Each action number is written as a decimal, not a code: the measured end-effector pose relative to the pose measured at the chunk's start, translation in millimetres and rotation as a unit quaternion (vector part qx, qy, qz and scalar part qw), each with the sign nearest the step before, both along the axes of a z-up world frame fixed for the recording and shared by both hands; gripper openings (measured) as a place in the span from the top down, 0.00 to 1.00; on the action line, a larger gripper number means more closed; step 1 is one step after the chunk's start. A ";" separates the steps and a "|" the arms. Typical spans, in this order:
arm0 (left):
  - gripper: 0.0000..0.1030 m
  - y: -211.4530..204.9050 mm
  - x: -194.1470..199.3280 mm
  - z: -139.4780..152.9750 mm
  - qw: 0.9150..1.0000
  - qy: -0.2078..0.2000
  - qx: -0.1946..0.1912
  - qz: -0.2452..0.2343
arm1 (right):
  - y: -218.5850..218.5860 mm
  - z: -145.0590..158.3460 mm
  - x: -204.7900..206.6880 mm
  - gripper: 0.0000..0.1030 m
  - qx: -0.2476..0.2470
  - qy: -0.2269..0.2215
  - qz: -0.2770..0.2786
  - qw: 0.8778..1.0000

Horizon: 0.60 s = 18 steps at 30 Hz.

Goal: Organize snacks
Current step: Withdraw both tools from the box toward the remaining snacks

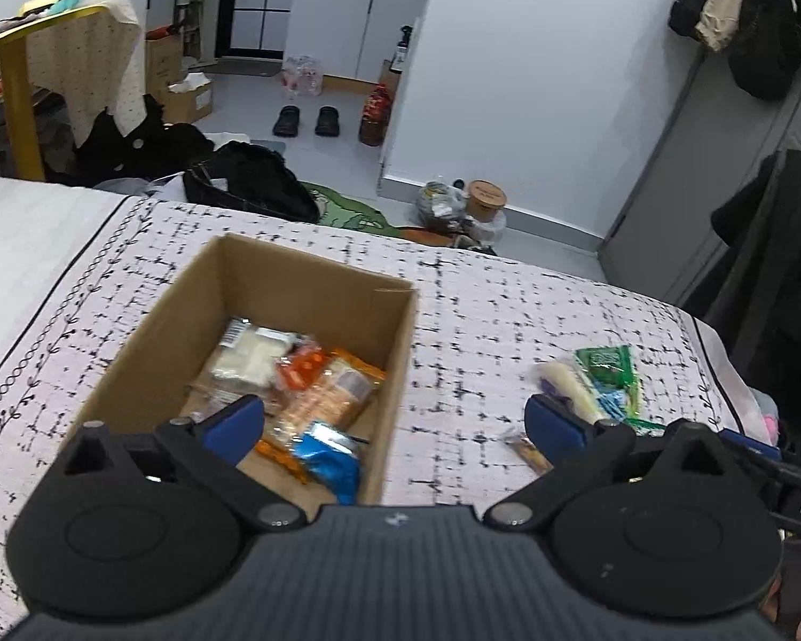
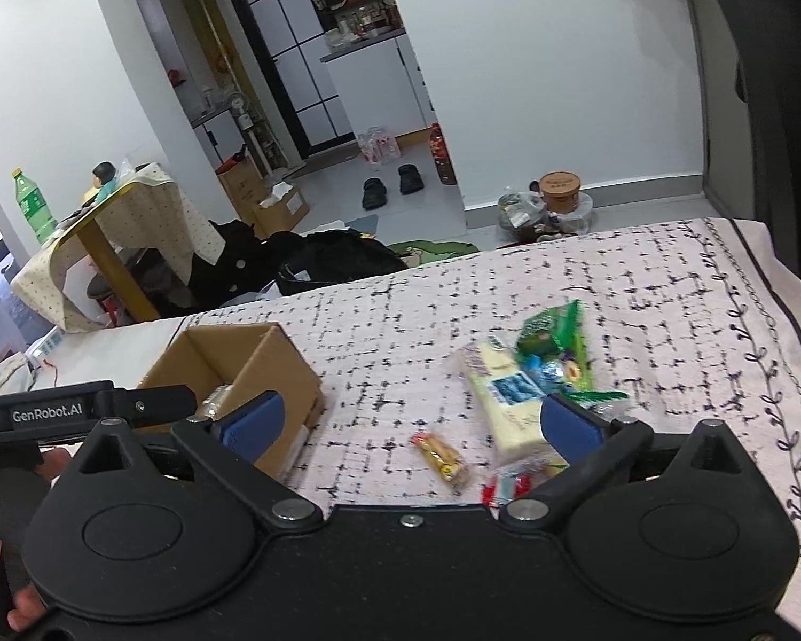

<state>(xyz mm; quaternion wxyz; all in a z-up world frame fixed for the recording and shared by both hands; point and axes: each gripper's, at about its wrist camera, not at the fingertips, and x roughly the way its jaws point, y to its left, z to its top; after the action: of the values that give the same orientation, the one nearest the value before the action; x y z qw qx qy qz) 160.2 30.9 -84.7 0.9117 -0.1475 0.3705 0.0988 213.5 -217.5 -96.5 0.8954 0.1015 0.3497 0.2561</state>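
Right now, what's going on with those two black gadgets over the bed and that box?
A person is sorting snacks into a cardboard box on the patterned bedspread, with a gripper in each hand. Several packets already lie in the box, among them a blue packet. Both the left gripper and the right gripper are wide open and hold nothing. A pale yellow packet, a green packet and a small yellow bar are loose on the bedspread, beside the box.

Open cardboard box (image 1: 315,288) holding wrapped snacks (image 1: 299,379), loose snack packets (image 2: 528,374) on patterned bedspread beside it
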 end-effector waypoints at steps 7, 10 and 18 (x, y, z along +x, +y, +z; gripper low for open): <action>0.00 -20.6 6.2 -1.5 1.000 0.000 -0.009 -0.019 | -21.9 -5.6 -0.9 0.00 0.002 0.004 -0.012 1.000; 0.00 -29.2 10.3 -3.3 1.000 0.006 -0.014 -0.026 | -31.7 -8.3 -0.9 0.00 0.002 0.007 -0.018 1.000; 0.00 -51.6 17.6 -8.4 0.999 0.006 -0.009 -0.044 | -53.3 -16.4 0.8 0.00 -0.002 0.013 -0.036 0.999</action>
<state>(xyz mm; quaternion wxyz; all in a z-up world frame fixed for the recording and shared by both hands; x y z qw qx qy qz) 177.8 -20.7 -93.0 0.9115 -0.1386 0.3831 0.0559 214.3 -270.8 -112.9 0.8996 0.1159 0.3578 0.2219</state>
